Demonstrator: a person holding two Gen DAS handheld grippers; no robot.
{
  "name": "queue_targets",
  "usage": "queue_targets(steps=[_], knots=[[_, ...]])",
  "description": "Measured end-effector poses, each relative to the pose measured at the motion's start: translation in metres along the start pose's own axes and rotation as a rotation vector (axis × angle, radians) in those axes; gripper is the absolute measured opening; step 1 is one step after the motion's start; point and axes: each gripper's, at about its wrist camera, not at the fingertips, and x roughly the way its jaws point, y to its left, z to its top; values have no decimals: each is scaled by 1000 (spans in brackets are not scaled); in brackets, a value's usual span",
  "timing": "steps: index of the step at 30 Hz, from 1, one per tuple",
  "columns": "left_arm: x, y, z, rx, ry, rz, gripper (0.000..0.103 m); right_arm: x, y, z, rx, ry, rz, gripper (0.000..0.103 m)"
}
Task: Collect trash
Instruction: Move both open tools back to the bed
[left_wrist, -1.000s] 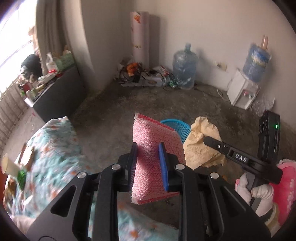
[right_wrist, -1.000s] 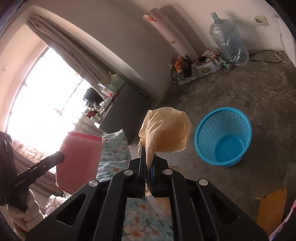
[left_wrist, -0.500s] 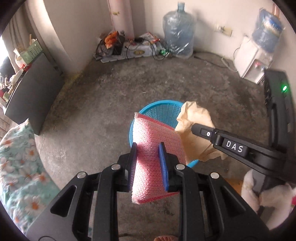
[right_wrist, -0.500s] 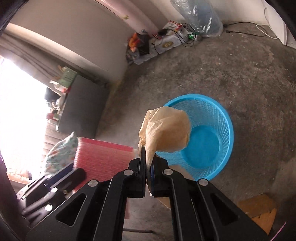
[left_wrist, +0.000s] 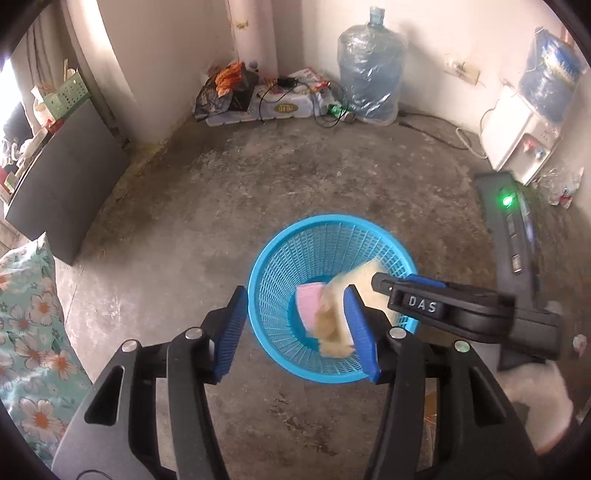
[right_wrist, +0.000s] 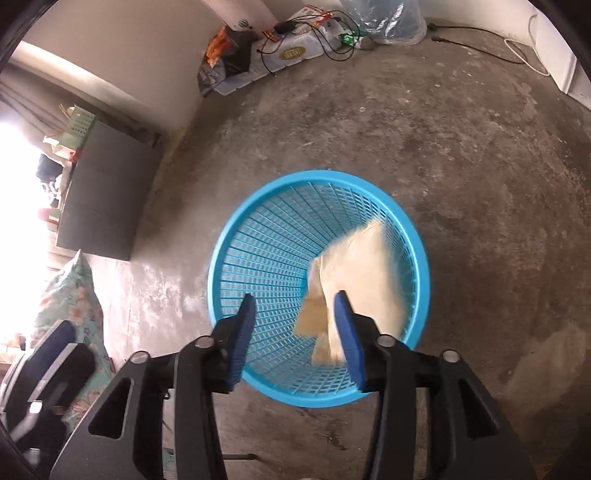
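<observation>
Basket (right_wrist: 229, 258) rim under opening jaws (nothing gripped), bare floor (right_wrist: 461, 147) around

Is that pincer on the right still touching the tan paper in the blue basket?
Cannot tell. In the right wrist view the tan paper, blurred, sits inside the blue basket and runs behind the opening right gripper's fingers, hiding any gap.

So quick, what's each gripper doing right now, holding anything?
Left gripper: jaws opening, nothing gripped; pink sponge is in the basket.
Right gripper: jaws opening, nothing gripped; paper is dropping into the basket.
</observation>
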Motion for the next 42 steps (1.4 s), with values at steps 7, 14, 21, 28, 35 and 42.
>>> queue_targets(steps=[7, 14, 21, 28, 35, 42], knots=[[-73, 12, -2, -5, -72, -126, 55, -45, 1, -25, 11, -86, 36, 46], [-193, 51, -22, -20, -217, -241, 66, -139, 44, -89, -54, -280, 144, 46], [-320, 112, -89, 2, -356, -275, 73, -250, 122, -179, -299, -524, 149, 75], [-442, 178, -184, -92, -525, -244, 76, -325, 189, -251, -516, -738, 175, 97], [-532, 247, -278, -289, -633, -67, 84, -344, 240, -290, -609, -715, 327, 97], [-557, 300, -347, -414, -641, 53, 84, -329, 293, -326, -689, -530, 492, 97]])
